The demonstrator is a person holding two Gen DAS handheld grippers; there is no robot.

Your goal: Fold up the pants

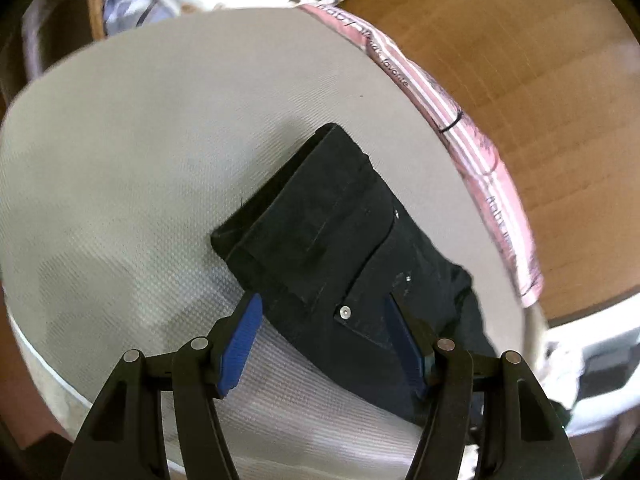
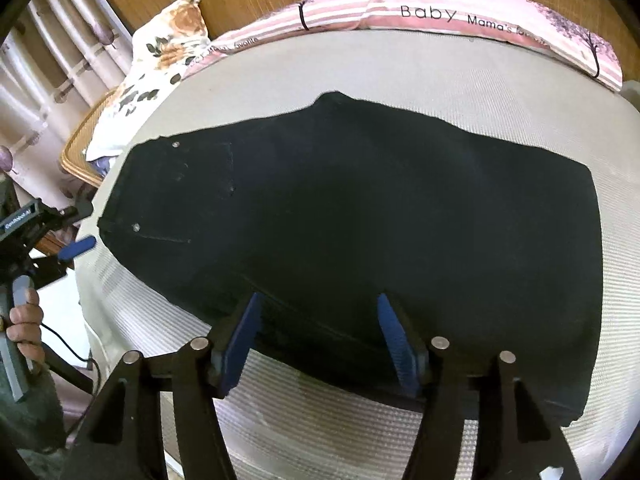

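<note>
Lying flat on the mattress [image 2: 440, 92], the black pants [image 2: 360, 220] are looking folded leg over leg, with the lengthwise folds still to come, I judge; the left hand-held gripper [image 1: 324, 316] is hovering released over the waistband corner, and the right hand-held gripper [image 2: 316, 316] is gaping at the near edge

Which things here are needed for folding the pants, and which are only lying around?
Needed:
- black denim pants, spread on the grey textured mattress
- left gripper, open
- right gripper, open

Lying around:
- pink striped padded bumper
- floral orange-and-white pillow
- woven wicker basket
</note>
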